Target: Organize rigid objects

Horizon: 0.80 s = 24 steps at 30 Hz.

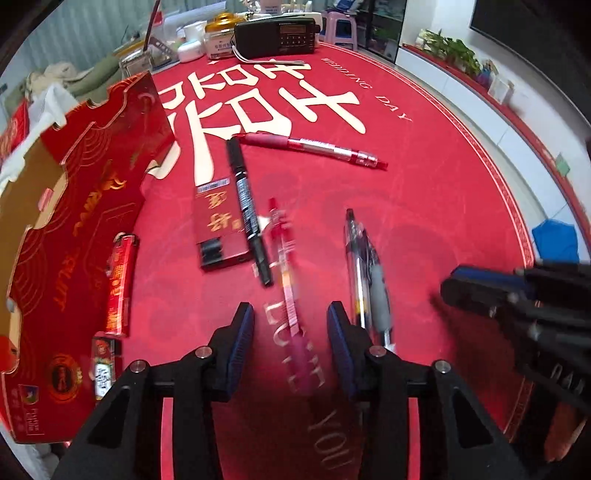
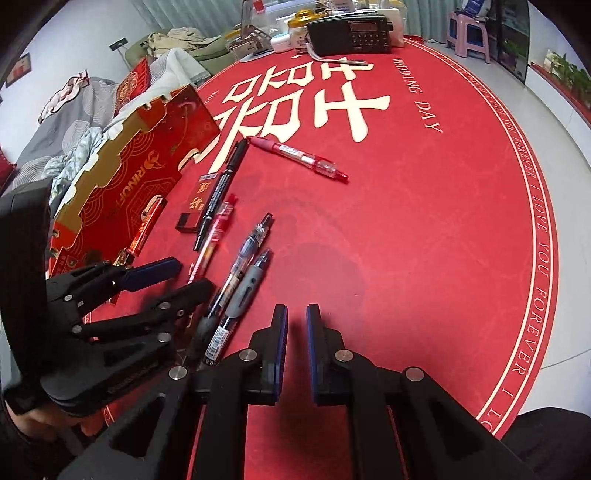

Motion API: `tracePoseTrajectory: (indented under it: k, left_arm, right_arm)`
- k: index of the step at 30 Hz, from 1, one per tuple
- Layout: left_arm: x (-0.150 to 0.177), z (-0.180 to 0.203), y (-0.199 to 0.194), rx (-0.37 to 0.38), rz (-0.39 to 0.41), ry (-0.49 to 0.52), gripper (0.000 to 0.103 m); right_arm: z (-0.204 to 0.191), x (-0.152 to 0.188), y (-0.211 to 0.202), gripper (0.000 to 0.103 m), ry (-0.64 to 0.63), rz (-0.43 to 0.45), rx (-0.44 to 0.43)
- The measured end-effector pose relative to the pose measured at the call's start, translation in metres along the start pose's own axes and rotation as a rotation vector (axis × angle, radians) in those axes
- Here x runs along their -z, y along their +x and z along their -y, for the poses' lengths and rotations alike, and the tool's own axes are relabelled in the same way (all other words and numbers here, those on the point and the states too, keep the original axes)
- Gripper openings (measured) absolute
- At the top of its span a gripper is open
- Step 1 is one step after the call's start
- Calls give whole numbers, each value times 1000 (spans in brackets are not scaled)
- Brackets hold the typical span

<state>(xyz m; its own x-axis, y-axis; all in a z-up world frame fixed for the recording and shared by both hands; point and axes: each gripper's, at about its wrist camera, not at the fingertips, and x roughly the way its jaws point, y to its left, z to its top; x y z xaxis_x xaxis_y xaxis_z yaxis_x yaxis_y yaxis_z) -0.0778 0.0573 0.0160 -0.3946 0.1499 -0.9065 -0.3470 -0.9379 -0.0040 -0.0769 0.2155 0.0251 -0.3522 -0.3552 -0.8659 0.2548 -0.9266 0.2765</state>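
My left gripper [image 1: 290, 308] points down at the red tablecloth, its jaws straddling a red clear pen [image 1: 284, 266]. The blue pads stand clear of the pen on both sides. Just right of it lie two grey-grip pens [image 1: 369, 280]. A black marker [image 1: 247, 210] rests across a flat red packet [image 1: 218, 225], and another red pen [image 1: 314, 147] lies farther back. My right gripper [image 2: 297, 308] hovers over bare cloth, shut with nothing between its pads. In the right wrist view my left gripper [image 2: 194, 275] sits at the left over the red clear pen [image 2: 212, 240], beside the grey-grip pens [image 2: 243, 273].
An open red cardboard box [image 1: 74, 206] stands at the left, with two lighters [image 1: 120, 280] beside its wall. A black radio [image 1: 277, 35], jars and tubs crowd the table's far edge. The table's round edge [image 1: 517, 206] curves along the right.
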Motion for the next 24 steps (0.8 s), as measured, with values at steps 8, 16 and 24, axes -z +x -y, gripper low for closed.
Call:
tracePoseTrajectory:
  k: [8,16,24]
  left_arm:
    - [-18,-7,8,-24,-3,-92,27]
    - [-27,-15,13,13,-23,-70,27]
    - [-23,-18,12,42,5,-60,27]
  right_arm:
    - [-16,13,-1,11,-41,-22,-7]
    - [-38,13,5,11,-20,-34,-4]
    - [-40,7,18,11,20,-46,48]
